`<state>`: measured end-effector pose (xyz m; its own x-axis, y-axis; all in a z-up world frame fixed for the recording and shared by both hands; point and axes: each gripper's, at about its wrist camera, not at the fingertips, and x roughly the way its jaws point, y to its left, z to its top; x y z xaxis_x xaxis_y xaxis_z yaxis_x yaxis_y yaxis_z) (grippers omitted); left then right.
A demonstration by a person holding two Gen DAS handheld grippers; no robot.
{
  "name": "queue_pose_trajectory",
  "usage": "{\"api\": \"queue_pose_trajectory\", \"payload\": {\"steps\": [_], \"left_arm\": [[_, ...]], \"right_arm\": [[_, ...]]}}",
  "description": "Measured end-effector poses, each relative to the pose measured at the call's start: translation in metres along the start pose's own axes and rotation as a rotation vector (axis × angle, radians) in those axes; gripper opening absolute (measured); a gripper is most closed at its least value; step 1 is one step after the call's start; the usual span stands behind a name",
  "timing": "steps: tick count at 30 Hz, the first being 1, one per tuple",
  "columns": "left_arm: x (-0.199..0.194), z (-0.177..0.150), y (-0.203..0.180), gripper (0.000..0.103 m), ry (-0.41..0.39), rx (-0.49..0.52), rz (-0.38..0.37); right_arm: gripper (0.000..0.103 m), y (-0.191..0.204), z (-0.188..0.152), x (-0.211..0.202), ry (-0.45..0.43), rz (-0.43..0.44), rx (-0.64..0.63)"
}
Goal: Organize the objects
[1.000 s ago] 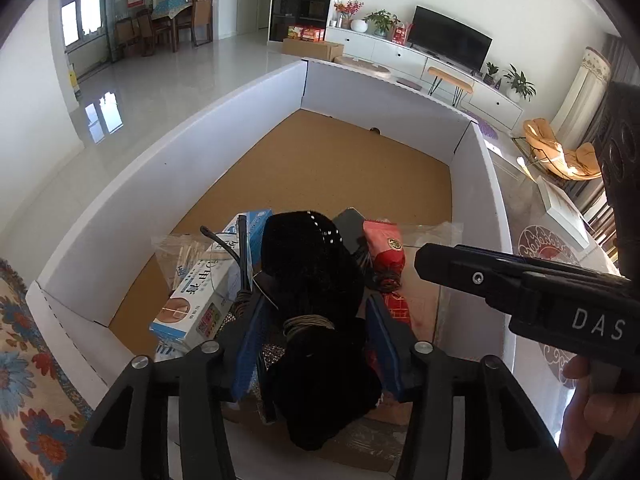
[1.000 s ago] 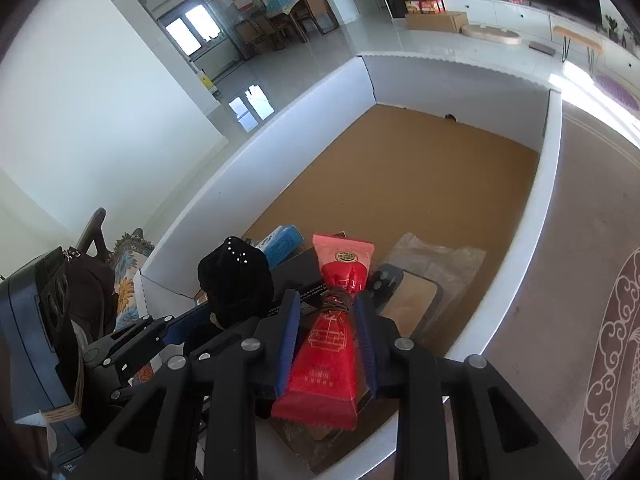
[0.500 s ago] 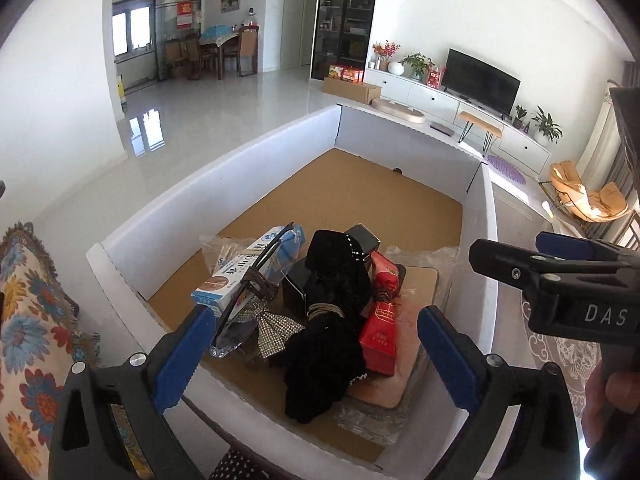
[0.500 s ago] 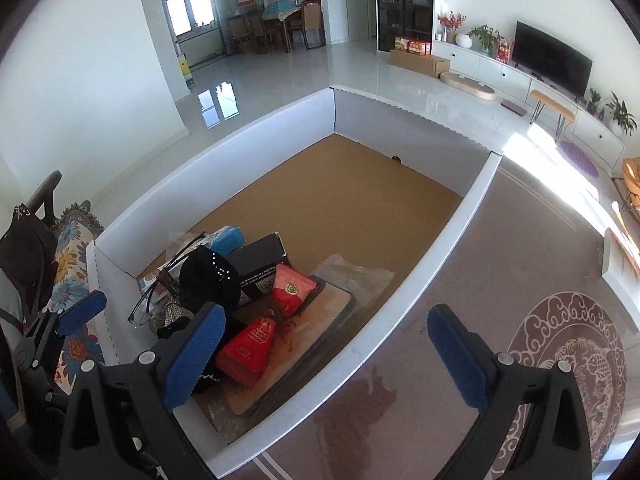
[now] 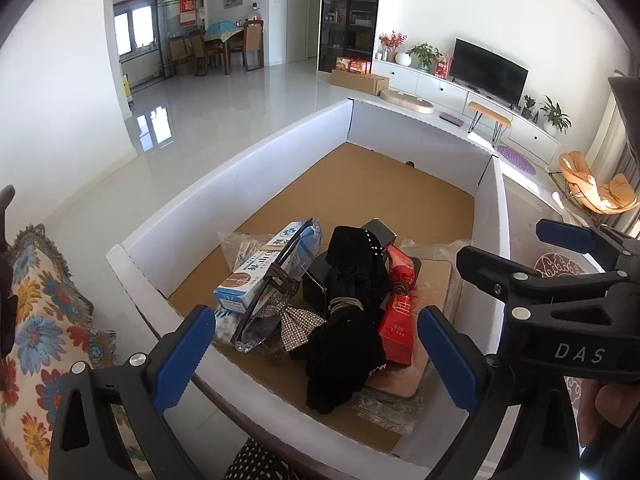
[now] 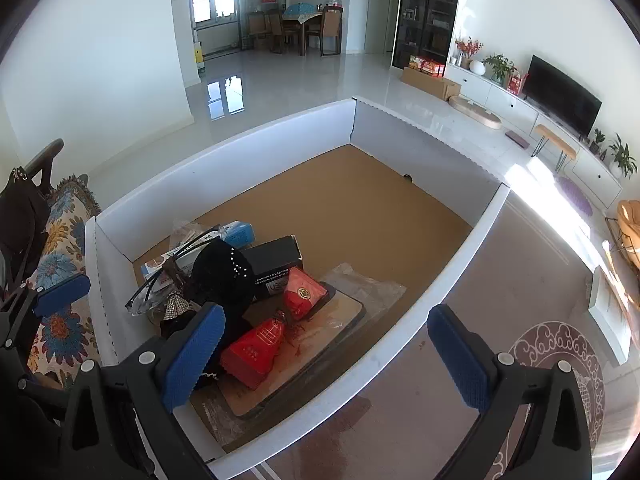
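Both tools hang released and empty over the near end of the box (image 5: 248,160). Just below the left tool (image 5: 312,356), the black cloth bundle (image 5: 352,312) runs near-to-far; beside it, under the right tool (image 6: 328,356), lies the red packet (image 6: 256,350).

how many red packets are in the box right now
2. One red packet lies nearest the front wall on the flat board; the other red packet lies just behind it, beside the black box. More could be hidden under the black cloth.
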<state>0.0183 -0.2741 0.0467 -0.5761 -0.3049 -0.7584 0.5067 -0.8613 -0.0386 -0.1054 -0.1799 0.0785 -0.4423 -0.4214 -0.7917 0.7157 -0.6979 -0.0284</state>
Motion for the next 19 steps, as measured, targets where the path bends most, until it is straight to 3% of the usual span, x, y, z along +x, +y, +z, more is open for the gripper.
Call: {"api": "queue_pose_trajectory", "payload": {"steps": [11,19], "left_arm": [[0.011,0.006,0.014,0.103,0.045,-0.018,0.017],[0.002,0.008,0.018,0.103,0.004,-0.047,0.018]], "right_arm": [[0.102,0.005,0.003,0.014,0.049,0.015,0.011],[0.102,0.001,0.003,0.01,0.024,0.03,0.047]]}}
